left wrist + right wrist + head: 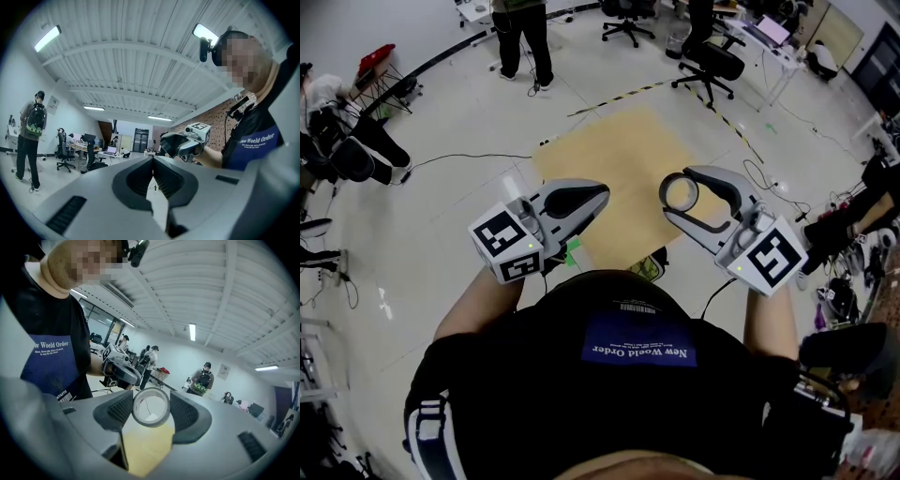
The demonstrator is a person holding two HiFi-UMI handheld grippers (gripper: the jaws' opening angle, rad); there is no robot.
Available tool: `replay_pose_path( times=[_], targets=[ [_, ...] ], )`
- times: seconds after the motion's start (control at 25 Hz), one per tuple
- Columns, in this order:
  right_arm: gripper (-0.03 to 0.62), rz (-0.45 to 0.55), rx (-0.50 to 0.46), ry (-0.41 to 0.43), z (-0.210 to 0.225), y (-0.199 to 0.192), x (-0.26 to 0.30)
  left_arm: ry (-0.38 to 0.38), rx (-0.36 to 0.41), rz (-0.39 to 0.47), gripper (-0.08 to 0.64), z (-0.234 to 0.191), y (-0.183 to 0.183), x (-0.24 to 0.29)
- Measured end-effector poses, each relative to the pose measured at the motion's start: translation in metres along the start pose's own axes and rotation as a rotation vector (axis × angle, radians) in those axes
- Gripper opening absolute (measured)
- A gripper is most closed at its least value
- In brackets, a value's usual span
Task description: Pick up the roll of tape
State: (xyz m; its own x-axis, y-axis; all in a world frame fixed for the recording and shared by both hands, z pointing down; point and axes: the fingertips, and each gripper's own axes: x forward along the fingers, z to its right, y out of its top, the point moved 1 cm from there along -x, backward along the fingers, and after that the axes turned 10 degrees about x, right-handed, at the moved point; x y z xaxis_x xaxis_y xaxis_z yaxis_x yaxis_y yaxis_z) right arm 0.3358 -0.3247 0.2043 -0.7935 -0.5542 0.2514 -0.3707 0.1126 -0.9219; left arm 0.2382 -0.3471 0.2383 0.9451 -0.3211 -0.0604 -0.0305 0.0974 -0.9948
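**Item 1, roll of tape** (666, 199): pale ring clamped in the right tongs (677, 192). It is carried in the air before the person's chest, over a tan sheet (619, 159) lying on the floor (469, 122). It touches nothing but the pads.

**Item 2, right tongs:** spread wide, because the pads press the ring's outer wall from opposite sides across its whole breadth. The hole is left free and faces along the tongs. Judged a sound hold for a light, stiff ring. With the roll clear of the floor, the pick-up looks done.

**Item 3, left tongs** (598, 197): tips together, nothing between them. Held level beside the right pair and apart from it. Judged idle, since one pair is enough for this roll.

**Item 4, surroundings:** office chairs (708, 61), a standing bystander (525, 37), and cables on the floor.

**View notes**
- **Head view:** the only one to show the roll raised above floor and sheet, and the gap between the two pairs of tongs.
- **Right gripper view:** the only one to show both pads touching the ring (151, 422), with the tan sheet below it.
- **Left gripper view:** shows its own tips (152, 164) meeting empty. The right pair appears opposite, but the roll cannot be made out there. It adds a bystander with a backpack (30, 136)
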Motion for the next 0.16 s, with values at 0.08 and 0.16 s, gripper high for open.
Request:
replay_pose_path(
  times=[0.08,0.16],
  targets=[
    [0.238,0.001,-0.004,0.001,0.0003,0.002,0.0002,-0.001,0.0,0.0,0.006,-0.0004,0.0014,-0.0002],
    [0.238,0.003,-0.006,0.002,0.0005,0.004,0.0005,-0.002,0.0,-0.002,0.006,-0.001,0.0024,-0.0005]
  ],
)
